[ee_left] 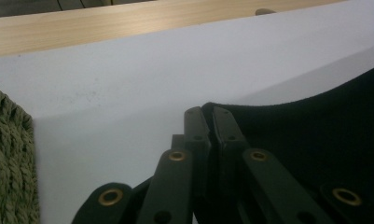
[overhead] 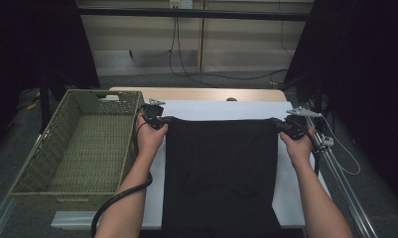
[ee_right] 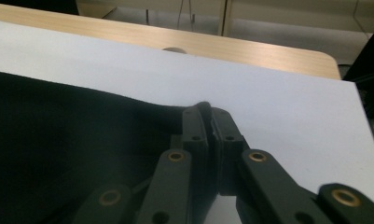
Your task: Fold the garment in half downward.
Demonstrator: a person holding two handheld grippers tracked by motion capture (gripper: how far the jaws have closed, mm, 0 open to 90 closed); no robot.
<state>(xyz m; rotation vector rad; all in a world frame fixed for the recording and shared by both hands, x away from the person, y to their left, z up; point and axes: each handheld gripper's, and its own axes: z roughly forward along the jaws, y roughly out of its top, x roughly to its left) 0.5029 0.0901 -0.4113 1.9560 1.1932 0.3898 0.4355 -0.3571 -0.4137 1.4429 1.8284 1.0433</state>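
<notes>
The person's arms are bare, with no sleeves. The left gripper (overhead: pixel 163 120) is black, with a small grey plate on top and a thick black cable hanging below it. The right gripper (overhead: pixel 281 124) is black too, with a grey plate and a thin white cable. Both have flat black bars joined by round brass rings.

high view: overhead, facing forward | claw views: low, close | shared: black cloth (overhead: pixel 220 173)
</notes>
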